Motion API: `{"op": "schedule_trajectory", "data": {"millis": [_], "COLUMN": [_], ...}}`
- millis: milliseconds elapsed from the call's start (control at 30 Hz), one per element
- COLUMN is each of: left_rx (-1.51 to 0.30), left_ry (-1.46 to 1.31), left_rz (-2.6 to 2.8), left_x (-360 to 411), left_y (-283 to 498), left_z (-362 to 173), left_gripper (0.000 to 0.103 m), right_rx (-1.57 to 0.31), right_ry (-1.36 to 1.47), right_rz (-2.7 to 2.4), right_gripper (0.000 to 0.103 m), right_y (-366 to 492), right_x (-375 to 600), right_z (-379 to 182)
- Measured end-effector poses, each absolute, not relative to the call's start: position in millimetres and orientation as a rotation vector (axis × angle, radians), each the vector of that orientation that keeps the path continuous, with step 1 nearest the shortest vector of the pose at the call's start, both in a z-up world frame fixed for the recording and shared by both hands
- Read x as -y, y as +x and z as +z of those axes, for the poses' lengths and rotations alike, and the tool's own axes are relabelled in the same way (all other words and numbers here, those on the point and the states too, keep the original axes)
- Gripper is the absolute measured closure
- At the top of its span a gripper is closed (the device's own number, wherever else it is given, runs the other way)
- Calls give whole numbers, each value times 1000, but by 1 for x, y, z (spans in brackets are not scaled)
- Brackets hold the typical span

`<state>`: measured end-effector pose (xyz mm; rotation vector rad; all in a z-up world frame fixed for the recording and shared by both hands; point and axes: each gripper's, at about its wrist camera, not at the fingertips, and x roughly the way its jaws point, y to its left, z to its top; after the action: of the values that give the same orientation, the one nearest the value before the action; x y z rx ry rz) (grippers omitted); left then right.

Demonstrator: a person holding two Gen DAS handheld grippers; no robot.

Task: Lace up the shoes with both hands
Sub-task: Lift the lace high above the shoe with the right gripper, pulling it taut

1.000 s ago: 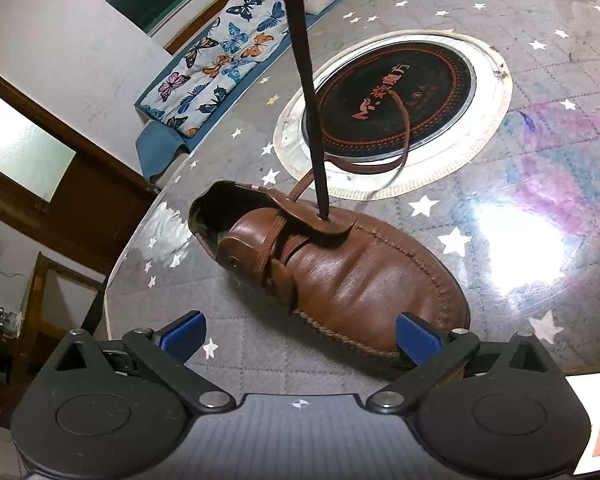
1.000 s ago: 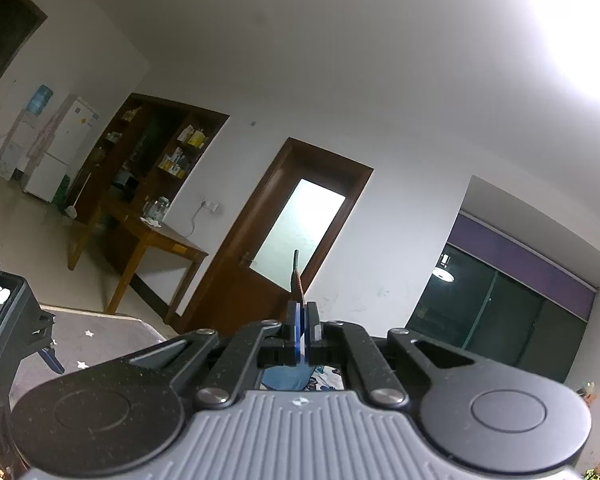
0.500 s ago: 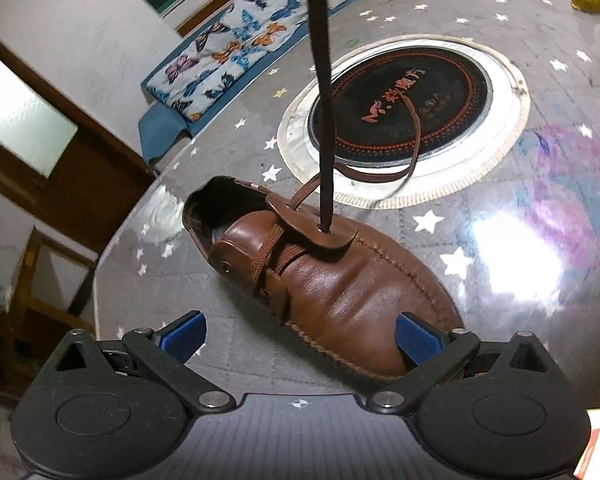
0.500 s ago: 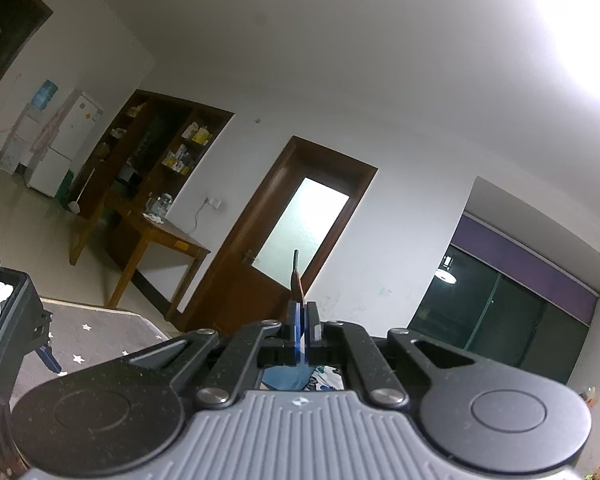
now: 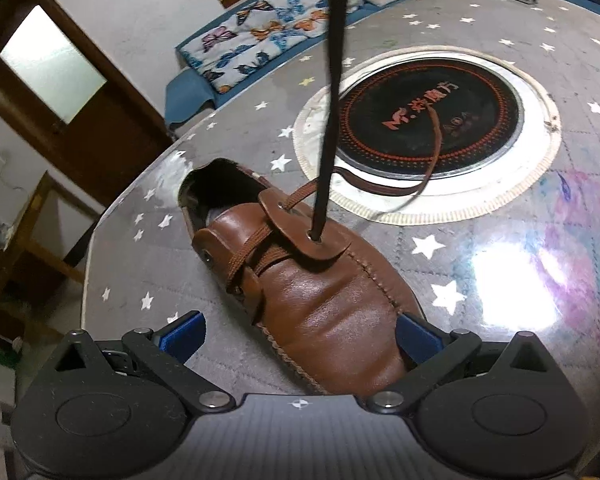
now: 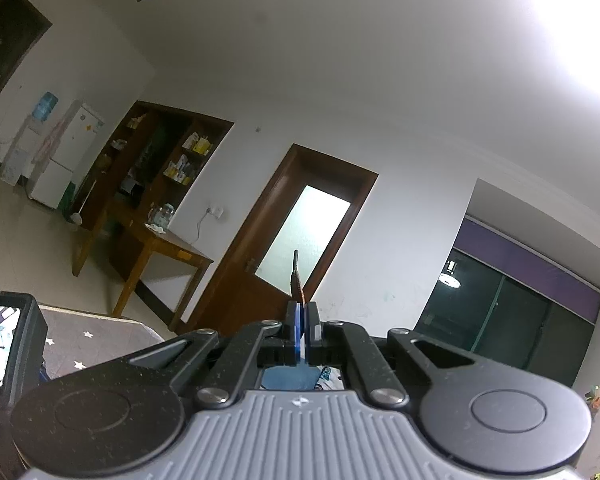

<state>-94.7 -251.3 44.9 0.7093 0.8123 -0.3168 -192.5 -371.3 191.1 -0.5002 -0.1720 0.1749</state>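
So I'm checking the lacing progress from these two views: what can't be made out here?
- Left wrist view: the shoe toe is hidden behind the left gripper body.
- Left wrist view: the taut lace runs off the top edge, so its upper end is unseen.
- Right wrist view: the right gripper is shut on a lace tip; the shoe is out of frame.
- Inside of the shoe: too dark.
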Motion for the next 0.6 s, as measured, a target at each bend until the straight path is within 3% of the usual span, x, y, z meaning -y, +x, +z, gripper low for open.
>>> {"op": "schedule_trajectory", "data": {"millis": [600], "left_rx": [-807], "left_ry": [558], "left_rz": [-193], "left_x": [241], "left_y": [-103], "left_z": [51], "left_gripper": [0], "right_rx": [179], "right_ry": [-487], "right_rz": [183], "right_gripper": [102], "right_y": [-191], "right_x": [375], "right_z": [188]}}
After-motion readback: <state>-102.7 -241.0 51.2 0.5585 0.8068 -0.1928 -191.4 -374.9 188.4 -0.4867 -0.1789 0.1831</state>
